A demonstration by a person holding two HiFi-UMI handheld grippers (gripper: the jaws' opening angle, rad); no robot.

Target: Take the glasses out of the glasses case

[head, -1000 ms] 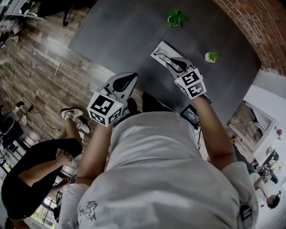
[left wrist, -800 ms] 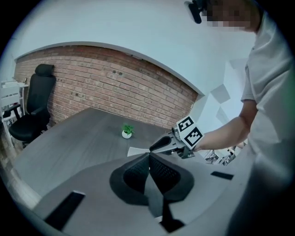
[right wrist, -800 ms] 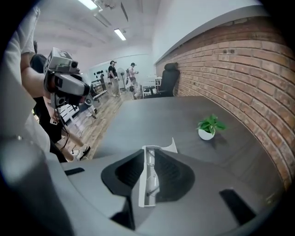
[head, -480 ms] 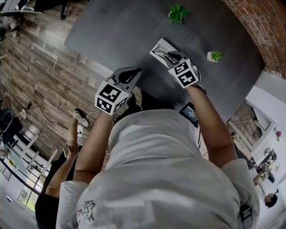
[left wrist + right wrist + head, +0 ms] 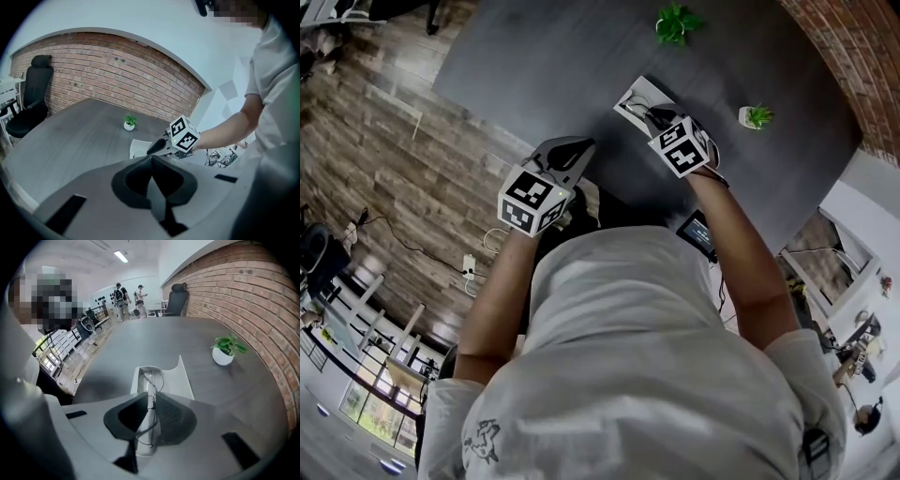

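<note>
Two claws show in the head view over the dark worktop [image 5: 562, 66]. The left claw [image 5: 572, 147] hangs at the worktop's near edge, over no object. The right claw [image 5: 652, 116] points down into the open white glasses case [image 5: 630, 97], which lies close to that near edge. The glasses [image 5: 637, 113] lie inside it. One potted plant [image 5: 675, 24] stands toward the far edge, and a smaller plant [image 5: 754, 116] stands toward the edge by the brick wall [image 5: 853, 66].

In the left gripper view, that claw's jaws are pressed together with nothing between them.

In the right gripper view, the jaws have just been closing. They stand narrowly apart astride the thin wire frame between the lenses, with a slim gap left.
</note>
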